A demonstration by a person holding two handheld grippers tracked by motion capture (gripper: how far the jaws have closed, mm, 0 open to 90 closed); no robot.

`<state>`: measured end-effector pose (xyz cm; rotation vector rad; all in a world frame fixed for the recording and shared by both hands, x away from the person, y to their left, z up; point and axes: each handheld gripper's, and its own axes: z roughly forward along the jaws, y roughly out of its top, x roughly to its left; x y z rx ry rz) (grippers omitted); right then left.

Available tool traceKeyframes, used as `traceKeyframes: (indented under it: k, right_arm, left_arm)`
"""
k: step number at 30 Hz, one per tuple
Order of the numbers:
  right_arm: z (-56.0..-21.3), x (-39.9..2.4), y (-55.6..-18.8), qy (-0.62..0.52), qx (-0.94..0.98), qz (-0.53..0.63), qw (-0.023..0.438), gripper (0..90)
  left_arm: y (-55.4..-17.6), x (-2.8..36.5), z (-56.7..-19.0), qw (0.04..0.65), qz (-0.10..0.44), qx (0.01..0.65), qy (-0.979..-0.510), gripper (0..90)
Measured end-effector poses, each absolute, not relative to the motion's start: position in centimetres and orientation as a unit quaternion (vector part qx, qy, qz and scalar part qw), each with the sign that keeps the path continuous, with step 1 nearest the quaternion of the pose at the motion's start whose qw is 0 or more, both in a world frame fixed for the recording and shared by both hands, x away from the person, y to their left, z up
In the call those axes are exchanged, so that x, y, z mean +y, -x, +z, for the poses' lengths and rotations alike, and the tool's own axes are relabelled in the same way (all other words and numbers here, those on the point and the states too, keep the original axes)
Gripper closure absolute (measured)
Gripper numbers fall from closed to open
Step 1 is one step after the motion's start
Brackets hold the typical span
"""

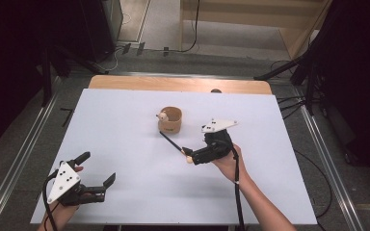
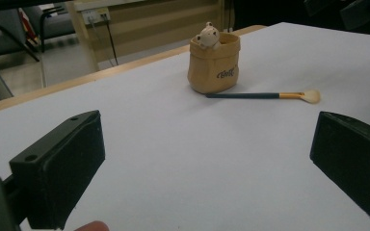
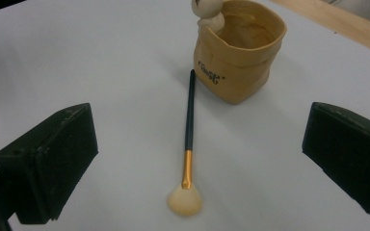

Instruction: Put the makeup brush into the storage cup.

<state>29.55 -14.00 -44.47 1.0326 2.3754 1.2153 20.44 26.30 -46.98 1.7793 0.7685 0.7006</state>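
Makeup brush [image 3: 189,130] lies flat on white surface [image 1: 125,125], handle tip touching or just beside tan bag-shaped cup [image 3: 238,50], bristle end toward right gripper [image 1: 187,153]. Right gripper hovers over bristles, jaws wide open, holding nothing. Left gripper [image 1: 99,179] well apart at near left corner, jaws wide open, empty.

A white table [image 1: 125,192] with a bare wooden strip [image 1: 178,84] along its far edge stands on a grey floor [image 1: 207,60]. Metal rails [image 1: 17,159] flank both sides. Beyond lies pale wooden furniture [image 1: 270,19]; black cables [image 1: 192,29] trail across the floor. The corners are dark.
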Motion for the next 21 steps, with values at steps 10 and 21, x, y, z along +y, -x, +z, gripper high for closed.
traceKeyframes:
  k: [10, 21]
  right_arm:
    - [-44.5, -12.7, -31.3, -0.367, 0.844, 0.376, 0.103, 0.0]
    - [-44.4, -11.5, -32.3, -0.360, 0.868, 0.333, 0.080, 0.0]
  left_arm:
    - [-20.5, 26.3, -47.1, 0.511, 0.290, 0.321, -0.743, 0.0]
    - [-20.5, 26.3, -47.1, 0.512, 0.289, 0.321, -0.743, 0.0]
